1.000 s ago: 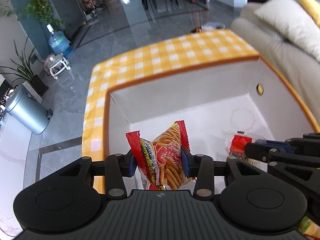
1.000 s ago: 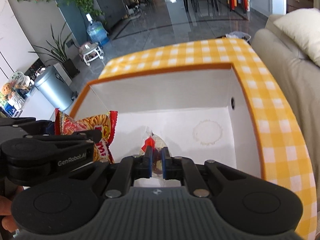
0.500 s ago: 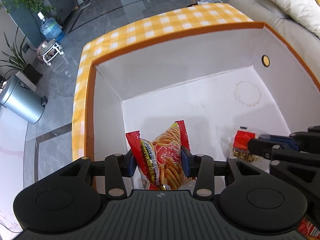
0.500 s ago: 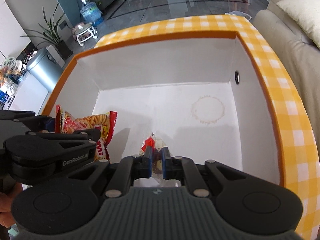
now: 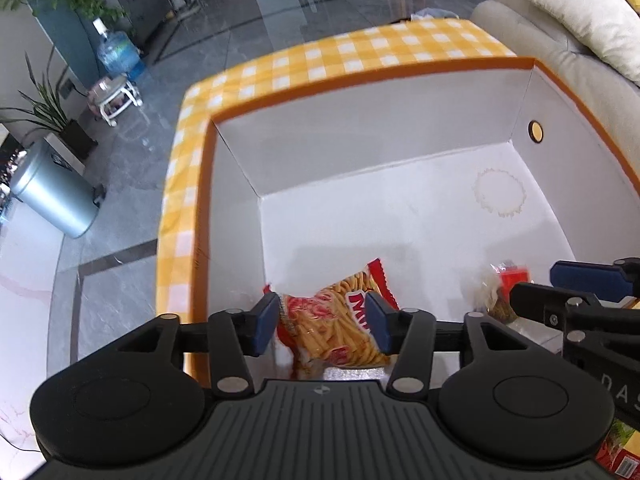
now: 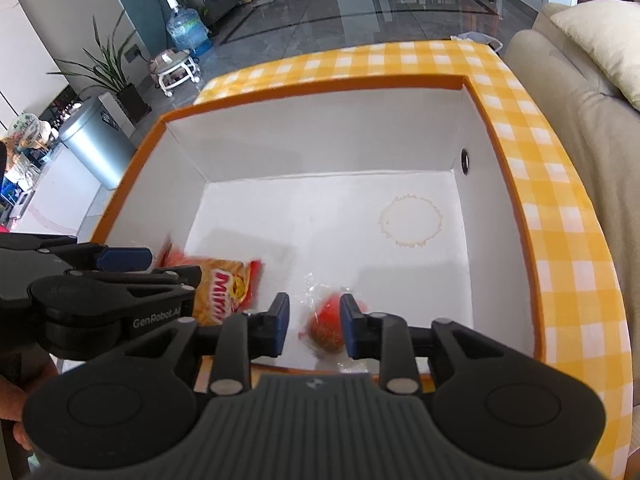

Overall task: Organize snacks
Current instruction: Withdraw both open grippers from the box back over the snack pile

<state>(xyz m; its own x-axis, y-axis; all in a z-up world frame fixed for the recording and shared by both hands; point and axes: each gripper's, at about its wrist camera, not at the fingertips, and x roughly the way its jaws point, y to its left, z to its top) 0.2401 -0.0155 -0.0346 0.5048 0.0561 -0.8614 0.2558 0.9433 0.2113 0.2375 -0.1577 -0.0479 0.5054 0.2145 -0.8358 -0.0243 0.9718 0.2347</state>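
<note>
A white storage box [image 5: 384, 136] [image 6: 320, 144] with an orange rim and yellow checked outside fills both views. An orange-red bag of stick snacks [image 5: 340, 328] [image 6: 224, 288] lies on the box floor at its near left. My left gripper [image 5: 322, 322] hangs over it, jaws opening, pads clear of the bag. A small clear packet with a red label [image 6: 326, 320] [image 5: 506, 288] drops blurred toward the floor just to the right. My right gripper [image 6: 313, 322] is above it, jaws opening, the packet between them but untouched.
A ring-shaped stain [image 6: 410, 222] marks the box floor at the far right, and a round hole [image 5: 535, 131] pierces the right wall. A beige sofa with a cushion [image 6: 600, 40] stands to the right. A grey bin [image 5: 52, 192] and a plant stand on the tiled floor at left.
Both grippers have opened and let go. The snack bag has dropped from upright onto the box floor, and the small packet has slipped down out of the right jaws.
</note>
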